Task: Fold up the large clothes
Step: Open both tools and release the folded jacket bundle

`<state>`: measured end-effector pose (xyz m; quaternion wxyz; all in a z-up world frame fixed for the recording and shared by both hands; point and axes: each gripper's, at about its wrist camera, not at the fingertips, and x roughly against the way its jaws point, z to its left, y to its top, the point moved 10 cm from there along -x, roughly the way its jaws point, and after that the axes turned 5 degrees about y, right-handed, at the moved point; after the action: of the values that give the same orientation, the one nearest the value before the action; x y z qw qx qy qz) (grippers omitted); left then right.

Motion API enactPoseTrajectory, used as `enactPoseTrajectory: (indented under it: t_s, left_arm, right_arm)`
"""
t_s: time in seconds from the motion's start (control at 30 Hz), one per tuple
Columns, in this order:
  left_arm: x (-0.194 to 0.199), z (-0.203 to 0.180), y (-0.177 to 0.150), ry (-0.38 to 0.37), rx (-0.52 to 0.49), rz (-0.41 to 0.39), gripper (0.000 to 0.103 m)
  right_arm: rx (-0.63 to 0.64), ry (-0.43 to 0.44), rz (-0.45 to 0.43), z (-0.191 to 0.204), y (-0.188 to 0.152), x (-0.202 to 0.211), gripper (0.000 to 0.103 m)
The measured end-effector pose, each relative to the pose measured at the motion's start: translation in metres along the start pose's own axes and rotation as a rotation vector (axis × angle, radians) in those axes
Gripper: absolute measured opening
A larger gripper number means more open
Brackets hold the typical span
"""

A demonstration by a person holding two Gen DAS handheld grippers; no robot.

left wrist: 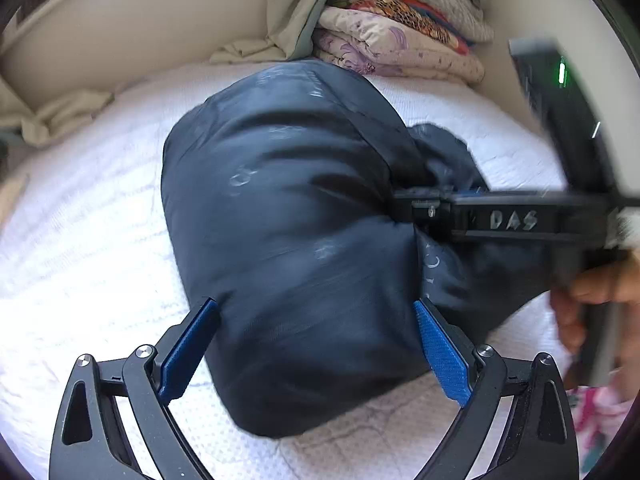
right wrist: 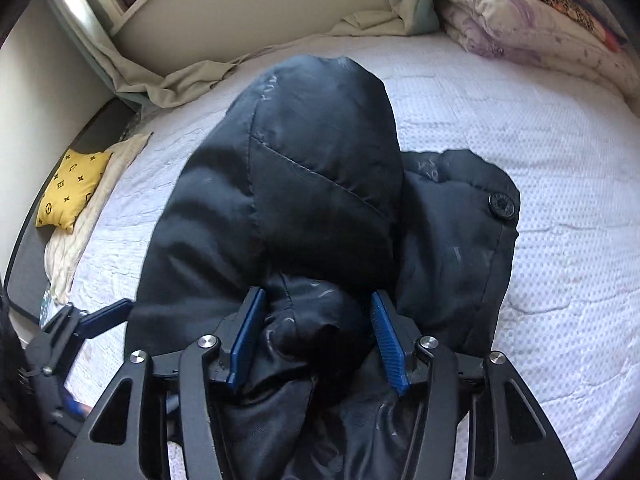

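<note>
I have the dark padded jacket (left wrist: 288, 208) bundled into a thick roll in the middle of the bed (left wrist: 80, 240), lying on the white quilted cover so that it has a flat, clean place to be folded. My left tool (left wrist: 316, 344) stands wide open with its blue pads on either side of the near end of the roll; the padding fills the gap and seems to touch both pads, but I cannot tell if they press, so I judge it is steadying the bulk rather than gripping. My right tool (right wrist: 316, 336) is about half open, its pads astride a bunched fold of the jacket at the near right edge; the cloth sits between them with a little slack, so I read it as let go, not pinched. A flap with a black button (right wrist: 502, 204) lies spread out to the right, not yet tucked in. Folded quilts (left wrist: 404, 40) are stacked at the far end of the bed, and a yellow cushion (right wrist: 72, 188) lies off to the left, both well apart from my work.
</note>
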<state>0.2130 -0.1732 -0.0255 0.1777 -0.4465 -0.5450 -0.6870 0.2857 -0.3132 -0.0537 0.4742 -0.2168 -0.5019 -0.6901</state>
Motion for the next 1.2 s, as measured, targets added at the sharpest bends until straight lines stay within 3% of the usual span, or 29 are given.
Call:
enactPoseTrajectory:
  t_s: [0.1,0.27,0.37,0.47,0.6,0.8,0.87,1.0,1.2]
  left_arm:
    - [0.008,0.020,0.001,-0.038,0.040,-0.001,0.098]
    - [0.013,0.076,0.004,0.044,0.057,-0.056,0.098]
    - [0.008,0.100,0.000,0.001,0.137,-0.047,0.098]
    - [0.005,0.103,0.005,-0.114,0.206,-0.028,0.098]
    - [-0.004,0.104,0.011,-0.183,0.251,-0.010,0.098]
    - [-0.022,0.090,0.006,-0.307,0.304,0.060,0.098]
    - [-0.023,0.088,0.005,-0.345,0.314,0.072,0.099]
    - [-0.036,0.087,0.003,-0.433,0.366,0.121,0.102]
    - [-0.045,0.084,0.005,-0.488,0.404,0.142,0.103]
  right_arm:
    - [-0.001,-0.006,0.013,-0.003,-0.007,-0.011,0.052]
    - [-0.030,0.002,0.029,-0.013,-0.012,-0.033,0.052]
    - [-0.044,0.014,0.013,-0.013,-0.007,-0.029,0.055]
    - [-0.046,-0.023,-0.061,-0.010,-0.002,-0.015,0.073]
    - [0.022,-0.155,-0.095,-0.009,0.000,0.001,0.091]
    - [0.017,-0.188,-0.079,-0.016,0.000,0.009,0.100]
    - [0.012,-0.176,-0.066,-0.016,0.001,0.006,0.102]
    - [-0.098,-0.061,-0.022,-0.031,-0.004,0.005,0.103]
    - [-0.192,0.055,0.043,-0.046,-0.006,0.002,0.103]
